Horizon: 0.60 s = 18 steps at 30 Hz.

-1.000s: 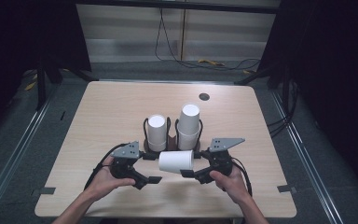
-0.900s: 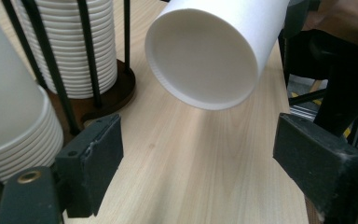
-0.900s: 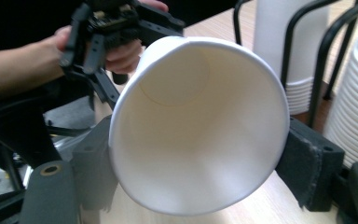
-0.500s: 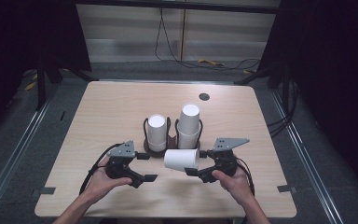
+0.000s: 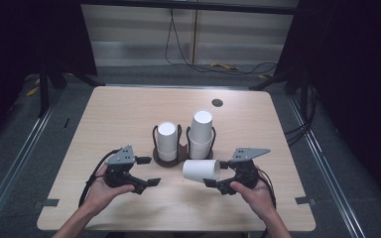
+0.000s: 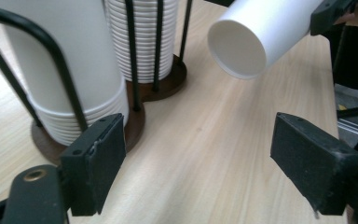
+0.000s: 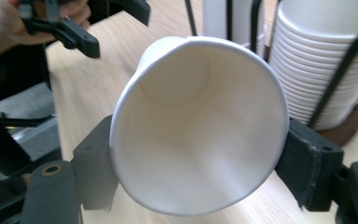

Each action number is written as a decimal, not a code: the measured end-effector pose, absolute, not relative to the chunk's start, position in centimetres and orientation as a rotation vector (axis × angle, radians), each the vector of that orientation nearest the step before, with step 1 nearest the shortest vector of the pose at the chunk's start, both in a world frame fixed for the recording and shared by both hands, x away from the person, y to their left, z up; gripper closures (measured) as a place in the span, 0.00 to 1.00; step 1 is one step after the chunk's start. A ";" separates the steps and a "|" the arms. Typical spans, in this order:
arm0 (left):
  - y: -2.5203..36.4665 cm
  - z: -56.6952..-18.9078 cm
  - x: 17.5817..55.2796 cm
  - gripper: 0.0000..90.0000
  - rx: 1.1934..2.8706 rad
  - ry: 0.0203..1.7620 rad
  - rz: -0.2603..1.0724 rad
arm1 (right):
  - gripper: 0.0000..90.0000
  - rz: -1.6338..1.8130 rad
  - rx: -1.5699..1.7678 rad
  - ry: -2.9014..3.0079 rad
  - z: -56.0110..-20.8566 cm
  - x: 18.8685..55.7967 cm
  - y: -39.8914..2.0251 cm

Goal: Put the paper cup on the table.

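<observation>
A single white paper cup (image 5: 202, 170) lies on its side just above the table, and my right gripper (image 5: 217, 173) is shut on it near the rim. In the right gripper view the cup's open mouth (image 7: 196, 126) faces the camera between both pads. My left gripper (image 5: 149, 171) hovers left of the cup and apart from it. It stands open with nothing between its fingers (image 6: 98, 163), though they have just been closing slightly. Behind the cup, a wire holder on a brown base (image 5: 171, 161) keeps two upside-down cup stacks, a shorter one (image 5: 167, 141) and a taller one (image 5: 201, 134).
The wooden table (image 5: 129, 114) has a small dark round hole (image 5: 217, 102) at its back right. Dark floor with cables lies beyond the far edge. In the left gripper view the stacks (image 6: 74, 70) stand close on the left, and the held cup (image 6: 256, 37) hangs at upper right.
The cup and my right gripper have shifted a little to the right, away from my left gripper, which stood at the cup's end a second ago. A gap now separates them.
</observation>
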<state>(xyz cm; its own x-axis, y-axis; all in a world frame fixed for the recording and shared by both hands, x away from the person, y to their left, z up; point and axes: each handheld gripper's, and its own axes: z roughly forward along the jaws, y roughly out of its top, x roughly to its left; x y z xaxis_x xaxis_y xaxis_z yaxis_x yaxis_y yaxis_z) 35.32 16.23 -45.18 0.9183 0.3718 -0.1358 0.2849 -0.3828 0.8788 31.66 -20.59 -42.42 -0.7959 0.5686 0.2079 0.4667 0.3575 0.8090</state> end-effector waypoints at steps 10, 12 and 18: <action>17.0 -45.7 35.4 0.19 1.995 0.520 0.113 | 0.27 1.340 1.016 2.481 -42.1 31.6 -22.1; 17.1 -45.6 35.4 0.19 1.989 0.511 0.114 | 0.27 1.324 1.030 2.483 -42.1 31.6 -22.3; 17.3 -45.5 35.4 0.19 1.990 0.518 0.106 | 0.27 1.264 1.053 2.488 -41.7 31.4 -23.3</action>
<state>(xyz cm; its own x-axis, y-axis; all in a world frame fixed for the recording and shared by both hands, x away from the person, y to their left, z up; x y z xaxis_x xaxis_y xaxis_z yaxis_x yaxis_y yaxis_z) 35.43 17.34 -45.53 0.9032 0.4025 -0.1489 0.3114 -0.3760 0.8727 31.37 -23.29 -41.74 -0.7395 0.6525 0.1655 0.5183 0.3950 0.7585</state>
